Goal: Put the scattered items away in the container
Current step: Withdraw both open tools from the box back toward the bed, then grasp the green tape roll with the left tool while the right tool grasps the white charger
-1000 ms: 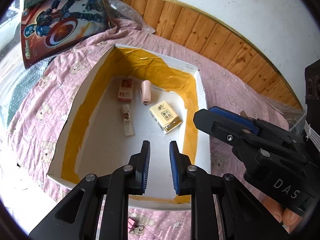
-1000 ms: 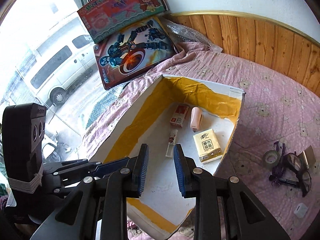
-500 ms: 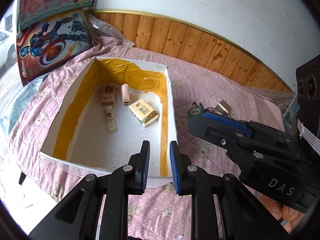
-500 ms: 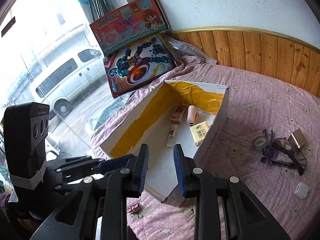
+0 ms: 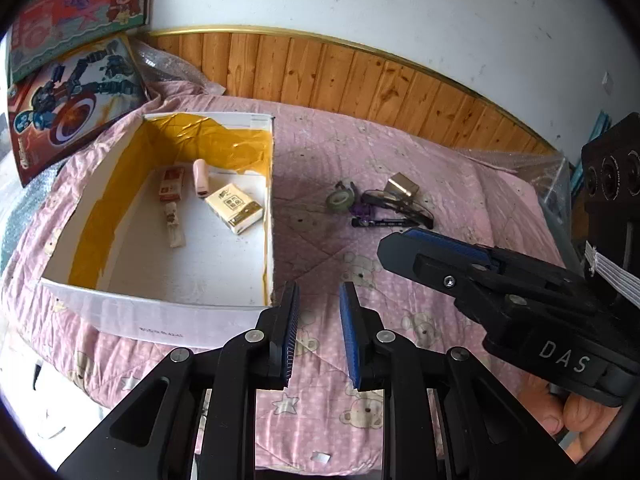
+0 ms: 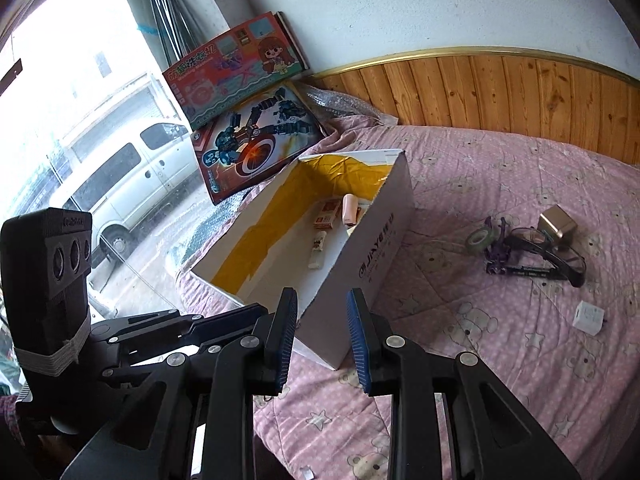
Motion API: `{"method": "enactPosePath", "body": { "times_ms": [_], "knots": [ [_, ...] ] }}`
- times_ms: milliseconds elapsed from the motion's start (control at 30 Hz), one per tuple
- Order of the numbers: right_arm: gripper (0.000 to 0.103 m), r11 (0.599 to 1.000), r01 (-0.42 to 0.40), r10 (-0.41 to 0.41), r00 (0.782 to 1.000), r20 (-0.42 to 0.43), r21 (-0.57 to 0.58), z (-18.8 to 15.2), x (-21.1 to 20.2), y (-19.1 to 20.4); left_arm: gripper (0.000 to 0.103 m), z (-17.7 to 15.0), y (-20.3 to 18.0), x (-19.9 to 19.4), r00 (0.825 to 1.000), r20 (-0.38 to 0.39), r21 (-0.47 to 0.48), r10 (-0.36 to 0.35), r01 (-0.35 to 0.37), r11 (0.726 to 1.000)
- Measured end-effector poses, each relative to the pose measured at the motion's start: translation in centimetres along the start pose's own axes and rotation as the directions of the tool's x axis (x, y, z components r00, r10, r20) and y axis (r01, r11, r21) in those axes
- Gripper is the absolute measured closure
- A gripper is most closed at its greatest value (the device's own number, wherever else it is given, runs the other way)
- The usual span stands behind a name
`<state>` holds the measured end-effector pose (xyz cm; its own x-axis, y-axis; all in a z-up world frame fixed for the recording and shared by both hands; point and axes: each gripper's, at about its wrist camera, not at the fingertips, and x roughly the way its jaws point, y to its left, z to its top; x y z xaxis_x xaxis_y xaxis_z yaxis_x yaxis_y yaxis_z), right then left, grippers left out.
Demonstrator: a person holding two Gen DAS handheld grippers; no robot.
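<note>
1. The box (image 5: 160,312) is seen at the left of the left wrist view, on the pink quilt (image 5: 460,168). A second ago it filled the middle of both views; both cameras have since been swung away from it to the right.
2. Four things are already lying in the box: a red carton (image 5: 172,184), a tube (image 5: 173,220), a pink case (image 5: 201,176) and a tissue pack (image 5: 234,208). They are lying where they were a second ago.
3. The left gripper (image 5: 320,296) is held just past the box's near right corner. Its jaws are narrowly apart and nothing is between them.
4. A cluster has come into view to the right of the box, well apart from it: a tape roll (image 5: 339,199), a purple piece (image 5: 362,212), glasses (image 5: 400,208) and a brass block (image 5: 403,188). All are touching or just beside one another.
5. The right gripper (image 6: 322,300) is held over the box's near corner. Its jaws too are slightly apart and empty.
6. A white cube (image 6: 588,317) is seen alone, farthest right on the quilt.
7. The swing is judged to mean that a drop is finished and the next pick is being sought. The task is perhaps half done. The tangled cluster may be hard to separate cleanly.
</note>
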<state>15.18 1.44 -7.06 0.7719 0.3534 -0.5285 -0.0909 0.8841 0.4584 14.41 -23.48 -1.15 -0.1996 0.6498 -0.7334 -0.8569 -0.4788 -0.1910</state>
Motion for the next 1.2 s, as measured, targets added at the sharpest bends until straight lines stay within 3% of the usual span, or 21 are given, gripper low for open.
{"method": "enactPosePath", "body": {
  "times_ms": [233, 567, 1200],
  "knots": [
    [0.074, 0.996, 0.022, -0.025, 0.999, 0.042, 0.081, -1.2, -2.6, -2.7, 0.075, -0.5, -2.1, 1.0, 0.999, -0.02, 0.024, -0.042, 0.043, 0.999],
    [0.074, 0.975, 0.086, -0.096, 0.995, 0.039, 0.206, -3.6, -3.6, -8.2, 0.067, 0.3, -4.2, 4.8, 0.995, -0.062, 0.019, -0.084, 0.086, 0.996],
    [0.074, 0.877, 0.222, -0.241, 0.97, -0.01, 0.427, -4.6, -1.8, -19.5, 0.057, 4.7, -5.9, 15.2, 0.98, -0.172, 0.0, -0.098, 0.1, 0.995]
  ]
}}
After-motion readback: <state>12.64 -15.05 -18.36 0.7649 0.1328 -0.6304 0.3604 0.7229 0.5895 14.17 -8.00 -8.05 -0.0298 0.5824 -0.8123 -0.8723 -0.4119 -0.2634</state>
